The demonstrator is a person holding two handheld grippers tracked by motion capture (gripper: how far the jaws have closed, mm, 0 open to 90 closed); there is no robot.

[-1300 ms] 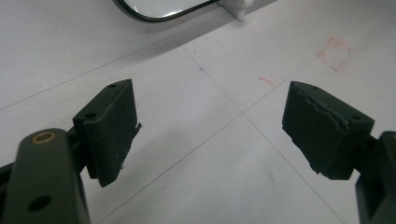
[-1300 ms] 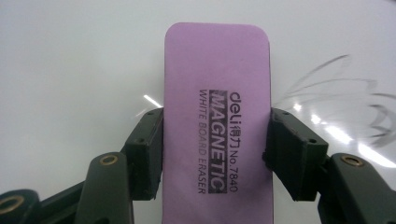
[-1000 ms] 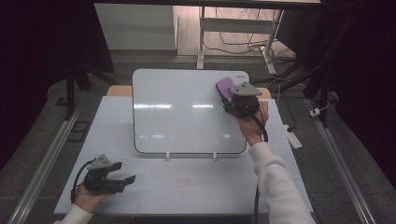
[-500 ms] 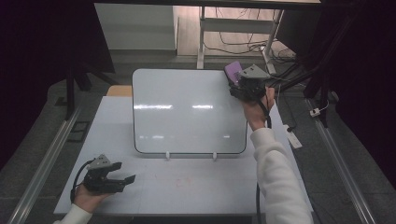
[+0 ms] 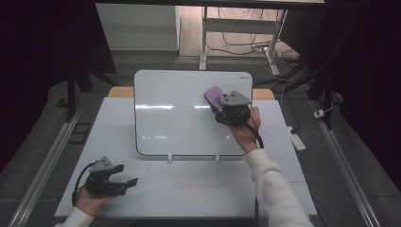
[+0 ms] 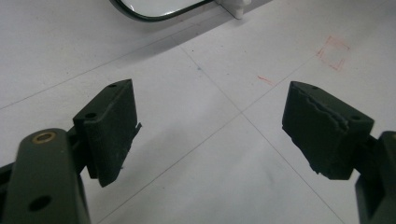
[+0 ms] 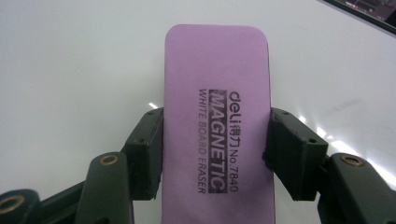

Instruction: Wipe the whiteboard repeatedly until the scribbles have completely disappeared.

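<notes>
A purple magnetic whiteboard eraser [image 7: 217, 116] is clamped by its long sides in my right gripper [image 7: 215, 149], flat against the whiteboard [image 7: 70, 70]. From above, the eraser [image 5: 213, 97] and right gripper [image 5: 222, 106] sit on the right half of the upright whiteboard [image 5: 175, 113], which looks clean. My left gripper [image 5: 125, 176] rests low at the table's front left, open with nothing between its jaws; its own view shows the pads [image 6: 112, 130] wide apart over the bare tabletop.
The whiteboard stands on two small white feet [image 5: 169, 157] on the white table [image 5: 189, 184]. Faint red marks [image 6: 332, 52] show on the tabletop. A dark floor with rails [image 5: 42, 165] surrounds the table, and cables [image 5: 246, 45] lie behind.
The right gripper with the eraser went from the board's upper right out to its top right corner, then came back left and down onto the board. The left gripper stayed still.
</notes>
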